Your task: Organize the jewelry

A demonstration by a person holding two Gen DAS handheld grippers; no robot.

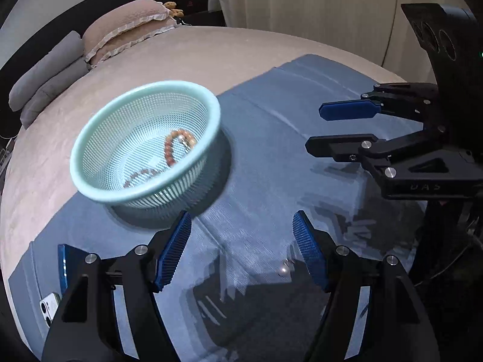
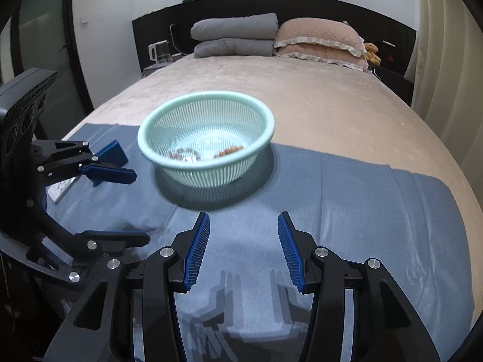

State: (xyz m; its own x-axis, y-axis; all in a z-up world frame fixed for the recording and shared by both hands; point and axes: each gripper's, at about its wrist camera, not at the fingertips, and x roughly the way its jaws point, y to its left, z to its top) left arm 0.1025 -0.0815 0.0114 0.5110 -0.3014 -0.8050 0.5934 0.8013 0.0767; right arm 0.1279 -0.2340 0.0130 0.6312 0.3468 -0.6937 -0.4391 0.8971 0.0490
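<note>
Nearest, the left gripper (image 1: 241, 247) gapes wide and empty over a small pearl piece (image 1: 284, 269), perhaps an earring; light, slippery, best pinched across its bead; the right gripper (image 2: 244, 247) stands half-open, empty; beyond, beaded bracelets (image 1: 178, 146) lie in the mint basket (image 1: 90, 138); no legible writing.
</note>
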